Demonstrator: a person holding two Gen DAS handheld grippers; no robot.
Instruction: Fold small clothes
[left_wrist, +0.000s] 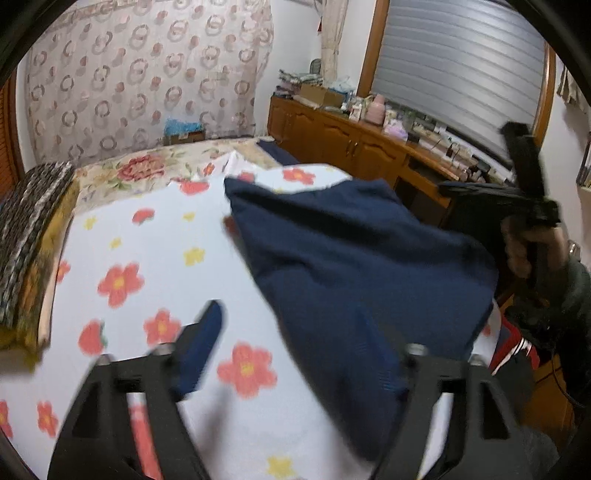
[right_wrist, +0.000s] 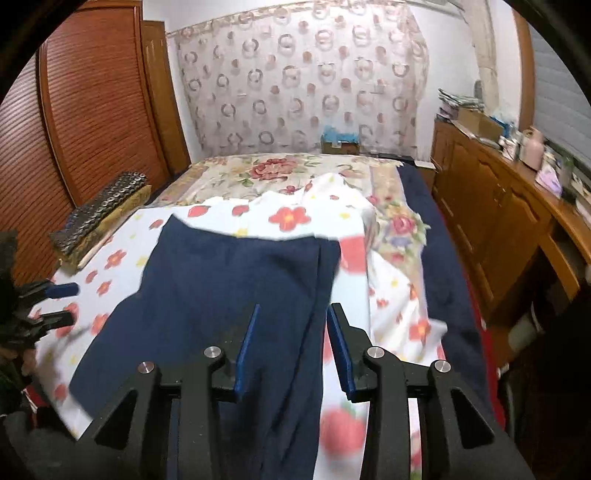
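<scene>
In the left wrist view, a bed (left_wrist: 140, 236) fills the room's middle, spread with a white flowered sheet (left_wrist: 159, 258). A navy garment (left_wrist: 351, 266) lies on that sheet, toward the bed's right half. The left gripper (left_wrist: 295, 339) hangs over the bed with its jaws spread wide and released; the garment's near edge covers the right finger, so contact there cannot be told. Beyond the bed's head hangs a patterned curtain (left_wrist: 147, 74); to the bed's right runs a wooden cabinet (left_wrist: 332, 136) crowded with small items, under a shuttered window (left_wrist: 454, 62). The right gripper (left_wrist: 524, 170), held in a hand (left_wrist: 532, 247), shows blurred off the bed's right edge. In the right wrist view, the garment (right_wrist: 221, 280) lies flat across the sheet (right_wrist: 295, 218), a fold along its right side. The right gripper (right_wrist: 291, 343) has its jaws partly parted and released, the cloth lying below them and not pinched. Louvred wardrobe doors (right_wrist: 92, 103) stand left of the bed (right_wrist: 447, 280), and a dark pillow (right_wrist: 99, 218) rests on its left edge. The left gripper (right_wrist: 62, 302) shows at the bed's left.
</scene>
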